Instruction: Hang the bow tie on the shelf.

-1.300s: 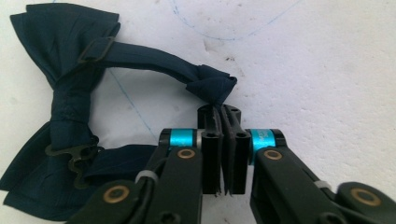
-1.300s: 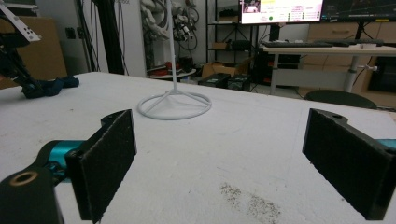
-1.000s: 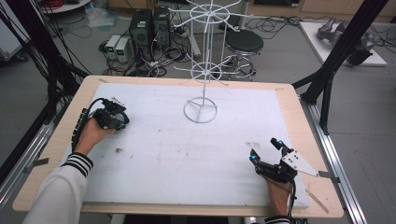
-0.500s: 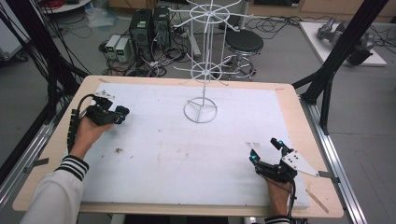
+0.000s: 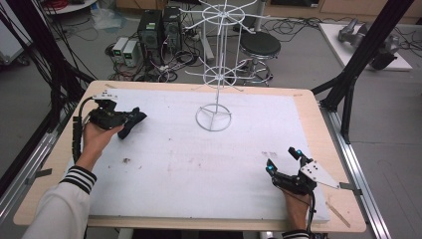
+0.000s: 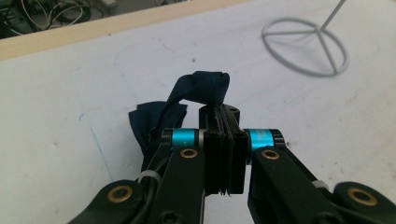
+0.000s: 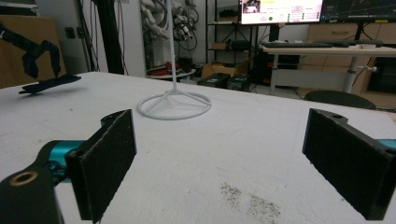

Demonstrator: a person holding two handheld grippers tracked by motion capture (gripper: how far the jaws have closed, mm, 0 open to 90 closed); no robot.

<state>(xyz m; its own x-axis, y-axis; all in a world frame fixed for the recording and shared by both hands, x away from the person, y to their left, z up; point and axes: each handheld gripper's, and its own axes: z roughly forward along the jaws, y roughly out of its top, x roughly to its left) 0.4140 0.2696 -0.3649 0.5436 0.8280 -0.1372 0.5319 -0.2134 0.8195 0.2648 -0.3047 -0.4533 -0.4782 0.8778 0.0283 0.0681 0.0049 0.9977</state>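
- Left tongs (image 5: pixel 135 118): pressed together on a dark navy strip of folded cloth (image 6: pixel 196 91), seen in the left gripper view with the fabric caught between the two black pads. The person's left hand (image 5: pixel 97 137) carries them near the left edge of the white foam-covered tabletop (image 5: pixel 169 169).
- Dark navy strip of folded cloth: one fold loops up just beyond the tips of the left tongs; the rest hangs down beside and below their left jaw. In the right gripper view the strip hangs level, clear of the tabletop surface. In the high view it shows as a dark shape at the tips of the left tongs (image 5: pixel 130 123).
- White wire stand with a round ring base (image 5: pixel 213 117): rests on the tabletop, to the right of the left tongs and well apart from them; beyond the right tongs and to their left. Its thin upright post rises from the middle of the ring and bears wire wheels higher up.
- Right tongs (image 5: pixel 282 160): spread wide, nothing between the pads; the right gripper view shows bare tabletop in the gap. The person's right hand (image 5: pixel 293 196) holds them low, near the front right corner of the tabletop, well apart from the cloth.
- Small dark speckled stain (image 7: pixel 250 198): on the tabletop just ahead of the right tongs, between their two pads.
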